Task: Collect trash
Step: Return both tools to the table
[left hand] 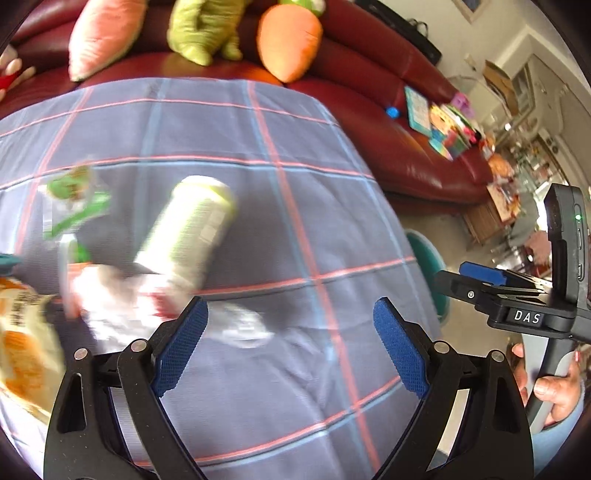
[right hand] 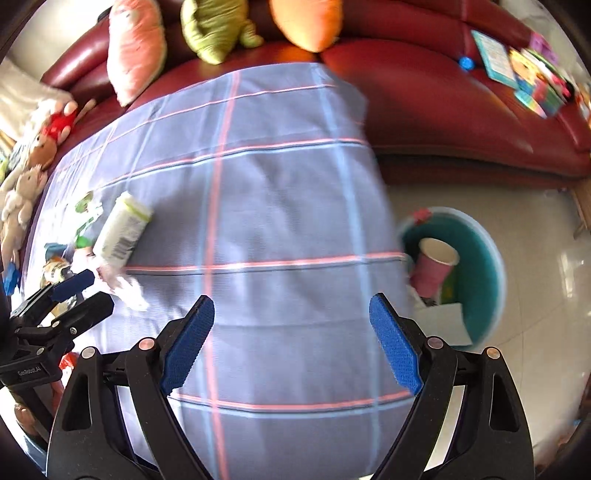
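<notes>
Worktop (right hand: 277, 221): can (right hand: 123, 229) and wrappers (right hand: 86, 218) at left; bin (right hand: 484, 266) on floor at right, cup (right hand: 434, 267) inside; sofa (right hand: 443, 110) behind

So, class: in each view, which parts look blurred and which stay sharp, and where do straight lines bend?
Left wrist view: can and wrappers smear with motion blur; left tool sharp. Right wrist view: bin soft, right tool crisp; cloth stripes bow outward.

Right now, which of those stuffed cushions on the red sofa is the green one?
The middle one: a lumpy green plush, sitting between the pink cushion on its left and the orange carrot-shaped one on its right.
</notes>
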